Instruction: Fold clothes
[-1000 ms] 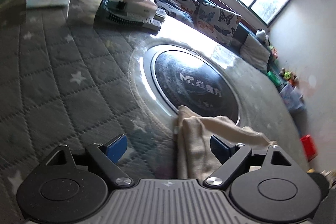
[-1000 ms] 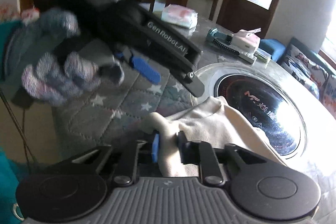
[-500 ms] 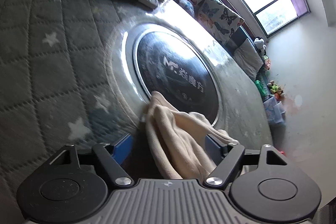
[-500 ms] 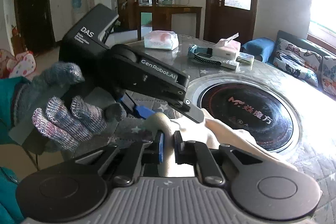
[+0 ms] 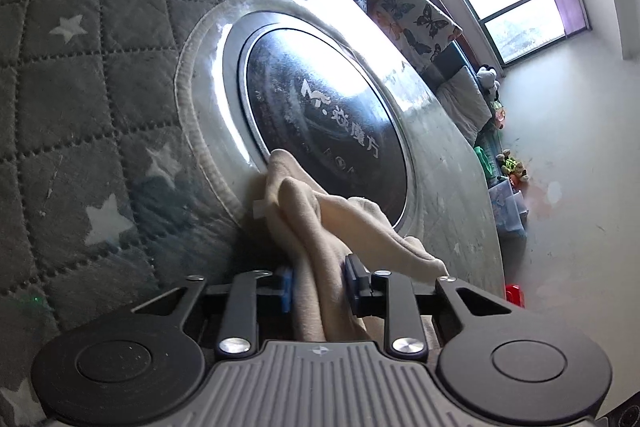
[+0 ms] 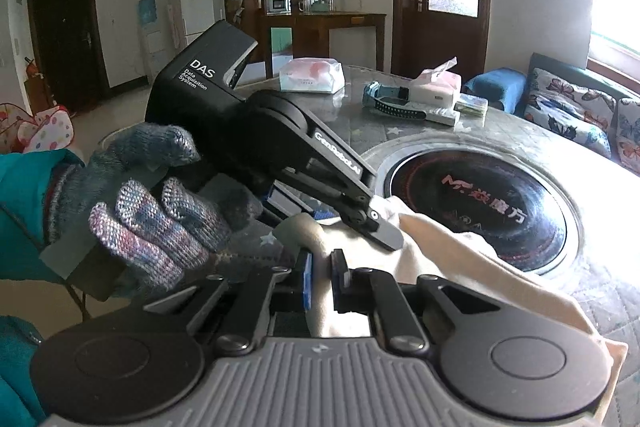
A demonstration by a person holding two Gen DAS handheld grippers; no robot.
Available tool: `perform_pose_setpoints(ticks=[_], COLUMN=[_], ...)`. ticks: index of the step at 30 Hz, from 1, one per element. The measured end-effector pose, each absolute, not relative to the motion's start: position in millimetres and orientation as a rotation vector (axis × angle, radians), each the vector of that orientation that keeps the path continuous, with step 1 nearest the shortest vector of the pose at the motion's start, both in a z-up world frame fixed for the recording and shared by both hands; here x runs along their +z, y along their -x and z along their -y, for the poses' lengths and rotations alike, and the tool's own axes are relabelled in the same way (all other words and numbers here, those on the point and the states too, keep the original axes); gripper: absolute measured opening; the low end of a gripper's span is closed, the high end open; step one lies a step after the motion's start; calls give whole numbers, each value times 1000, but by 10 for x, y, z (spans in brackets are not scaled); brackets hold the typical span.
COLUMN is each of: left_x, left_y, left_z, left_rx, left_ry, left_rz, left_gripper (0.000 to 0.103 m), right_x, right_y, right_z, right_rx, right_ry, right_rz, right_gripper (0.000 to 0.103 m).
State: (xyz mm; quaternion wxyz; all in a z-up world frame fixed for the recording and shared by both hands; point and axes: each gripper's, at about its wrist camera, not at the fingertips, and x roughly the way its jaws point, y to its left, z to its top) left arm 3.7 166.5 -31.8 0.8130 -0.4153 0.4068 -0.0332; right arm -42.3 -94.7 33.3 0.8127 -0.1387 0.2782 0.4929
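A cream cloth garment (image 5: pixel 316 223) lies bunched at the near rim of the round black cooktop (image 5: pixel 320 123) set in the table. My left gripper (image 5: pixel 318 285) is shut on a thick fold of it. In the right wrist view the same cream garment (image 6: pixel 460 259) spreads toward the right, and my right gripper (image 6: pixel 322 281) is shut on its near edge. The left gripper's black body (image 6: pixel 280 147), held by a gloved hand (image 6: pixel 160 223), comes in from the left, its fingers closed on the cloth just beyond mine.
A grey quilted star-print cover (image 5: pixel 80 107) lies over the table. At the far edge sit a tissue pack (image 6: pixel 312 75), a tissue box (image 6: pixel 438 87) and a black-and-blue brush (image 6: pixel 392 103). A sofa with butterfly cushions (image 6: pixel 576 107) stands behind the table.
My left gripper has gone from open around the cloth to shut on it and has tilted further. The right gripper kept its hold while its view levelled toward the room.
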Motion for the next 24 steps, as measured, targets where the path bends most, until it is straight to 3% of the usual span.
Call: perform_pose_setpoints(ticks=[4, 12, 24], left_x=[-320, -310, -284], left_y=[-25, -17, -53], left_z=[-1669, -1705, -1674], left_rx=[-78, -99, -94], left_ry=[869, 856, 827], left_rz=[-865, -870, -877], left_gripper=[23, 23, 23], right_x=[333, 267, -131], right_y=[389, 90, -566], right_z=[1062, 1628, 2359], right_rx=[1018, 774, 464], right_ry=[272, 203, -13], right_rz=[-604, -658, -764], right_gripper=[17, 22, 52])
